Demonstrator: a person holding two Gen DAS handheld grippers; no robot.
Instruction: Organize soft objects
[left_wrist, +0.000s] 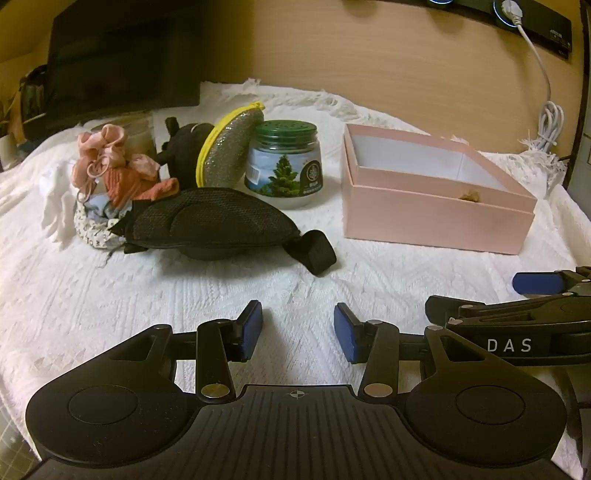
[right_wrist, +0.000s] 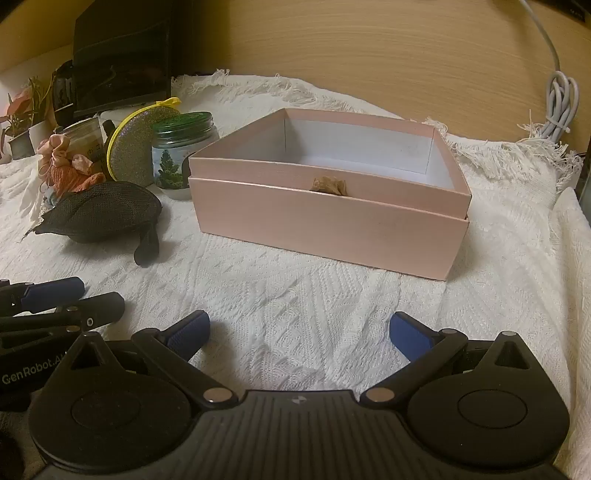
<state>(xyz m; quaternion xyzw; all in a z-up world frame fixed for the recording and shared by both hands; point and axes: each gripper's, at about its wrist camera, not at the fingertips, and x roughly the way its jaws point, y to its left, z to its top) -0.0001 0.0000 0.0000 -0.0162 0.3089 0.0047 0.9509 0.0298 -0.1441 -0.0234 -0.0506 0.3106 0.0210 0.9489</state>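
A black padded eye mask (left_wrist: 207, 225) (right_wrist: 103, 212) lies on the white knitted cloth. Behind it sits a pile of pink and orange fabric pieces (left_wrist: 114, 166) (right_wrist: 64, 170) and a glittery round sponge with a yellow rim (left_wrist: 227, 146) (right_wrist: 135, 147). An open pink box (left_wrist: 432, 199) (right_wrist: 332, 218) stands to the right, its inside white. My left gripper (left_wrist: 298, 332) hovers open above the cloth, short of the mask, nothing between its blue pads. My right gripper (right_wrist: 299, 334) stands wide open in front of the box, holding nothing.
A green-lidded jar with a tree label (left_wrist: 284, 162) (right_wrist: 181, 151) stands between the sponge and the box. A dark monitor (left_wrist: 122, 55) and a wooden wall lie behind. A white cable (left_wrist: 546, 122) coils at the far right. Potted plants (right_wrist: 18, 122) stand at the far left.
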